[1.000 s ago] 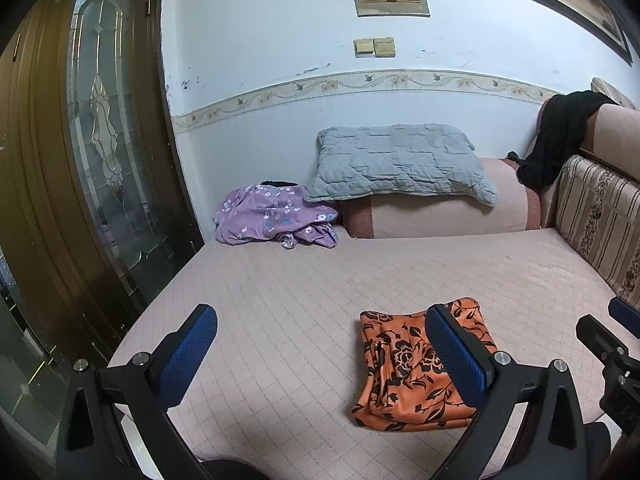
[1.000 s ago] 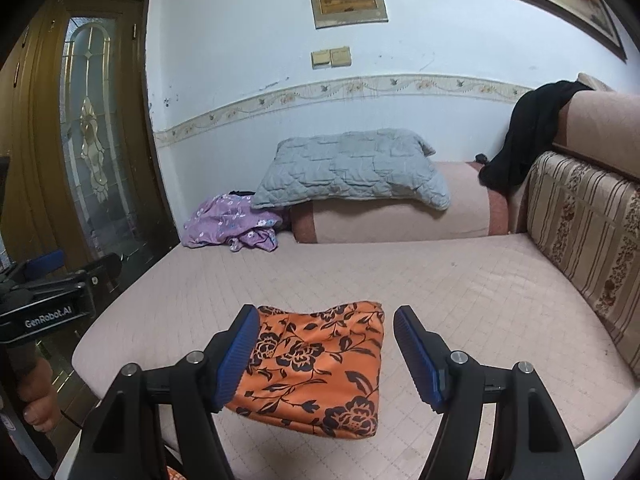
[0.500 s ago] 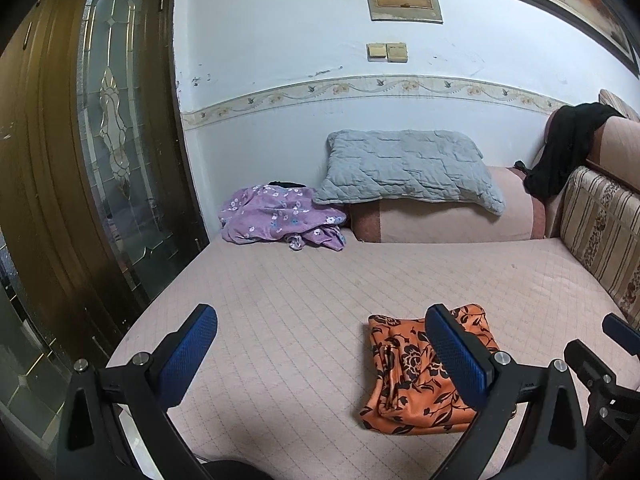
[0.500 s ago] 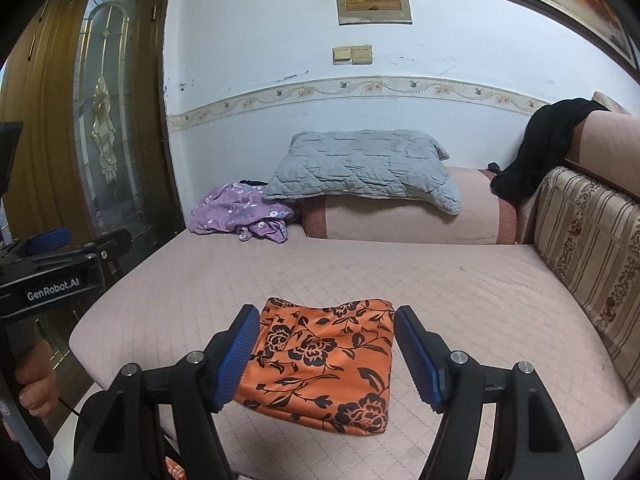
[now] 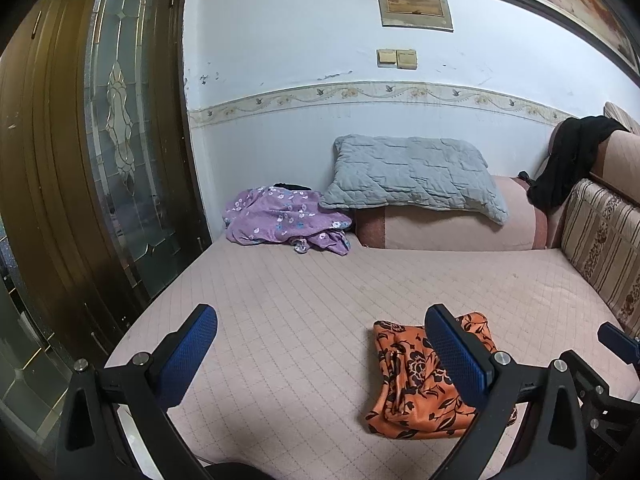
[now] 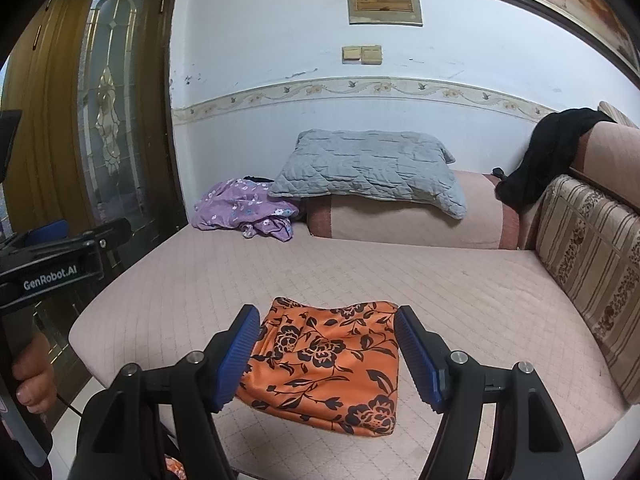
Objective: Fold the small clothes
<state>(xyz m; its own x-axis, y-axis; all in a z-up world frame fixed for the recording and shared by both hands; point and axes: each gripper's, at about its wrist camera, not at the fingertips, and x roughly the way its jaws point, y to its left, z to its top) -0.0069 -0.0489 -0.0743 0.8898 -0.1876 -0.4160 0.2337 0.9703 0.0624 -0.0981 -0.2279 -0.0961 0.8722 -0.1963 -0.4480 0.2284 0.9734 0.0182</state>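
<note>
Two tools are in front of the bed, and both stand wide open with nothing between the blue pads. The right tool (image 6: 324,354) hovers just above the near edge of the mattress (image 6: 460,292), and its fingers frame the orange floral garment (image 6: 332,364) without touching it. The left tool (image 5: 320,356) is further to the left, over bare mattress, and the garment lies beside its right finger.

The orange garment lies near the front edge of the bed, already in a rather compact, roughly square shape, with some wrinkles along its left side. I judge it to be thin, light and soft, perhaps a little slippery, so it will sag and slide when it is lifted. It seems best to pinch it at a corner or along a hem, each tool at one end of the same edge, so that the layers stay together.

Further back, a purple flowered cloth (image 5: 280,220) lies crumpled in the far left corner, touching a grey pillow (image 5: 412,176). A black garment (image 5: 568,160) hangs over the sofa back on the right.
</note>
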